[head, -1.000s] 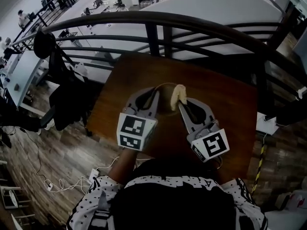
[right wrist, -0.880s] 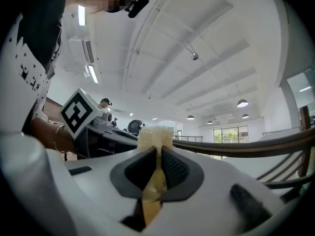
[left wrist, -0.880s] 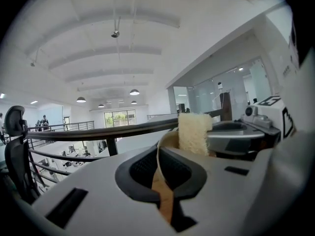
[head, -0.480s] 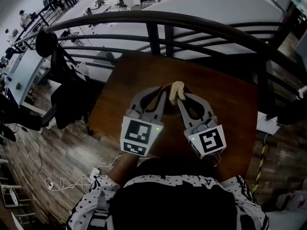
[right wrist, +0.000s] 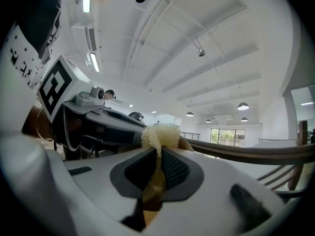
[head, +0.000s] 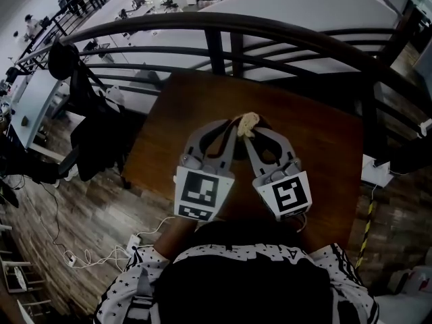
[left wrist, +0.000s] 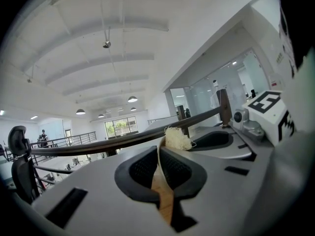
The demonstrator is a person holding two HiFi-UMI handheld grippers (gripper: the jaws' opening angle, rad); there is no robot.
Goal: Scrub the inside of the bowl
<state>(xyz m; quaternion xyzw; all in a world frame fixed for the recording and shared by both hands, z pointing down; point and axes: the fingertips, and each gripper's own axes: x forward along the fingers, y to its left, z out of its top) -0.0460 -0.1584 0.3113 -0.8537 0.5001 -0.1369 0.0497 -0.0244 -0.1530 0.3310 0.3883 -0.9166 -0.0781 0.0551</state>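
The left gripper and the right gripper are held side by side over a brown table, tips nearly meeting and pointing away from the person toward a dark railing.

In the left gripper view the left gripper's jaws are pressed together on the thin wall of the bowl. The tan wood stands as a narrow edge-on strip between the dark pads and runs back toward the camera. From the head view little of the bowl can be made out, tucked as it is between the two tools.

The right gripper's jaws pinch a pale, frizzy scrubber. The tuft bulges out just past the fingertips, with the rest squeezed between the pads. In the head view the scrubber sits just ahead of the right gripper's tips and just beside the left gripper's tips. Seen from the left gripper, the same tuft shows right at the bowl's rim, immediately beyond and slightly right of that gripper's jaws (whether it actually presses on the wood cannot be told).
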